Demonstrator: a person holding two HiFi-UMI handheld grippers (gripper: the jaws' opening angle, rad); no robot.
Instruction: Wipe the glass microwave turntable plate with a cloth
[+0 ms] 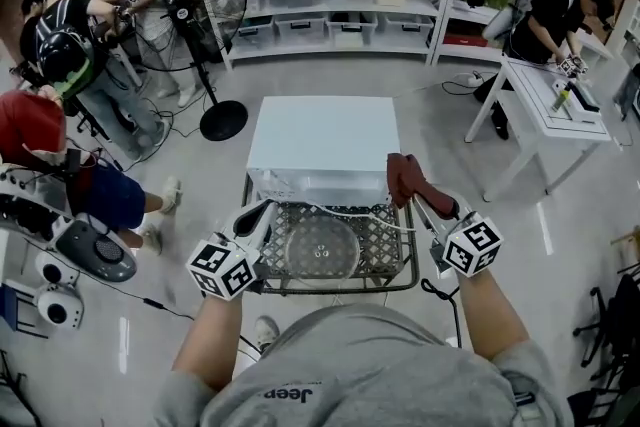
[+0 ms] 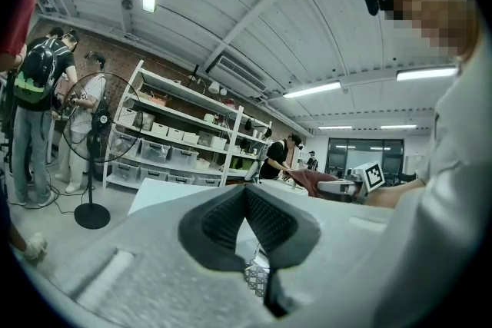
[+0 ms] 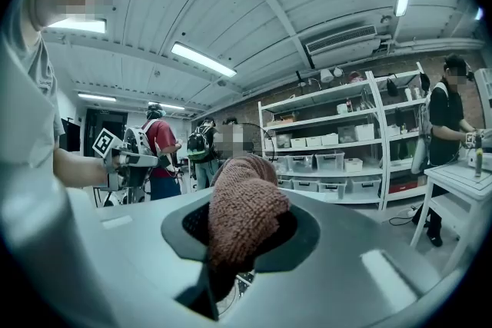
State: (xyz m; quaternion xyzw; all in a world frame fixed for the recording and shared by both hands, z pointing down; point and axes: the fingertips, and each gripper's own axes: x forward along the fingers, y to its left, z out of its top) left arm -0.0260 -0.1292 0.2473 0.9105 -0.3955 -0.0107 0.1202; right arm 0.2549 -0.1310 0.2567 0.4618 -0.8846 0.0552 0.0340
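Down on the wire rack [image 1: 340, 289] in front of the white microwave [image 1: 322, 140], the glass turntable plate [image 1: 322, 248] lies flat and bare, nothing touching it yet. Look at the right gripper [image 1: 415, 198]: its jaws are clamped on a reddish-brown cloth [image 1: 404, 175], bunched so a fat wad sticks up past the tips. That looks like a sensible hold, giving soft bulk to press onto the glass rather than hard jaw. It hovers at the rack's right rear corner, above and beside the plate, not on it. Over on the other side, the left gripper [image 1: 262, 211] has its jaws pinched together at the tips with nothing between them, parked at the rack's left edge, just beside the plate. My read is that it is there to steady things once rubbing starts. The wipe itself has not begun; the cloth needs to come down and inward onto the glass.
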